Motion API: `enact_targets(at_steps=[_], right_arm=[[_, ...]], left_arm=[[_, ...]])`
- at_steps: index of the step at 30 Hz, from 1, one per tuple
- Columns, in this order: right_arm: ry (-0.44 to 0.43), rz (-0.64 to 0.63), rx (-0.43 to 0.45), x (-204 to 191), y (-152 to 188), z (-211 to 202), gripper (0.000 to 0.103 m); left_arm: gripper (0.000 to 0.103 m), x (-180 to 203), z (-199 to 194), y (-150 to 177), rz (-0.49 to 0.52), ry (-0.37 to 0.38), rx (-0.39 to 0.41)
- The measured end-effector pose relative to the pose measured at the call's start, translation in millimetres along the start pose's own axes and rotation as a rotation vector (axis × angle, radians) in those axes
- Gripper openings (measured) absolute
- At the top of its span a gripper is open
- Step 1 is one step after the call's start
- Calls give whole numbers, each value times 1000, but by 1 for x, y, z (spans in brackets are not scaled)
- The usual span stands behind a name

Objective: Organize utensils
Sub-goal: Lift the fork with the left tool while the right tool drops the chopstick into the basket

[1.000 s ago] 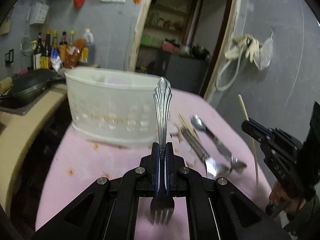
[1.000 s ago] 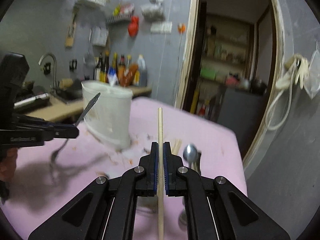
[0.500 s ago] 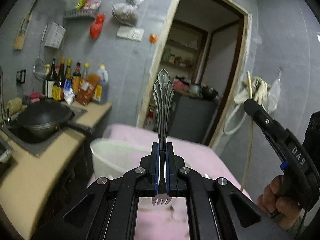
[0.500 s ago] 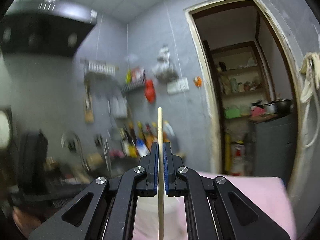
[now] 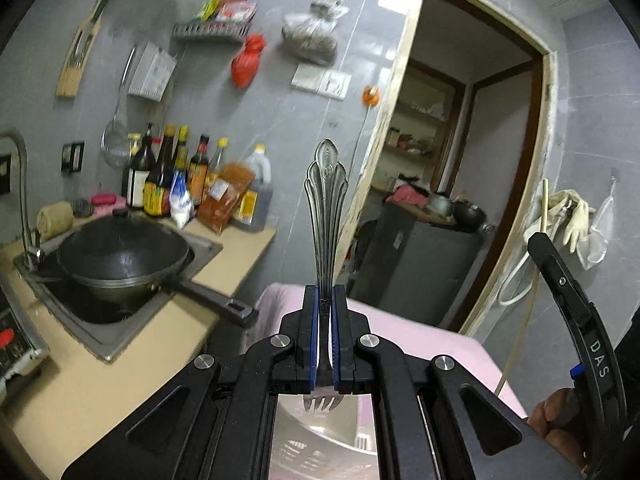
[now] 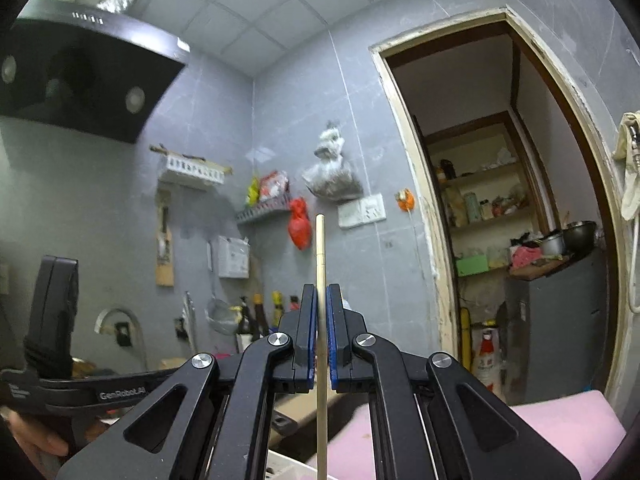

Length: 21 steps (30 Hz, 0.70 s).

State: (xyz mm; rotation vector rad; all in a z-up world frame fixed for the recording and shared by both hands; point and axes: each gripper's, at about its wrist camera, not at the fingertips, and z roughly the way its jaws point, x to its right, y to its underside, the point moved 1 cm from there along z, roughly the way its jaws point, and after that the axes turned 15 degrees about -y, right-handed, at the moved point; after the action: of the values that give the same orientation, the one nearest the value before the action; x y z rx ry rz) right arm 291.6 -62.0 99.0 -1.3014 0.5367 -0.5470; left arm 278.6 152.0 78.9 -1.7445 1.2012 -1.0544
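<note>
My left gripper point(image 5: 324, 292) is shut on a silver fork point(image 5: 325, 200), whose ornate handle stands upright above the jaws while the tines point(image 5: 319, 402) hang below them. Under the tines lies the white utensil bin point(image 5: 320, 456). My right gripper point(image 6: 321, 292) is shut on a pale wooden chopstick point(image 6: 320, 248) held upright, its lower end reaching down toward the white bin's rim point(image 6: 288, 468). In the left wrist view the right gripper's black body point(image 5: 576, 320) rises at the right with the chopstick point(image 5: 543, 204) sticking up from it.
A pink-covered table point(image 5: 448, 344) lies below both grippers. To the left are a counter with a black wok point(image 5: 124, 256) in the sink, a tap point(image 5: 20, 184) and several sauce bottles point(image 5: 172, 176). A doorway point(image 6: 512, 216) opens at the right. A range hood point(image 6: 80, 72) hangs upper left.
Both grippers have risen from the table and tipped upward, carrying the fork and the chopstick. The loose utensils on the pink cloth have dropped out of view; the bin now sits beneath the jaws.
</note>
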Motion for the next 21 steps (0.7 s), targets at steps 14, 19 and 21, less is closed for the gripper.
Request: enact_targets(at_steps=[14,19,21], right_arm=[[48,29,-227,13,54,3,4],[39,42,-296,13,58,-7,7],[38,41,-308,13,56,-12,16]], left_arm=[[4,3,17,45,61,29,-108],[6,0,10,52,51,47,-133],[9,2,4,51,56,54,-118]])
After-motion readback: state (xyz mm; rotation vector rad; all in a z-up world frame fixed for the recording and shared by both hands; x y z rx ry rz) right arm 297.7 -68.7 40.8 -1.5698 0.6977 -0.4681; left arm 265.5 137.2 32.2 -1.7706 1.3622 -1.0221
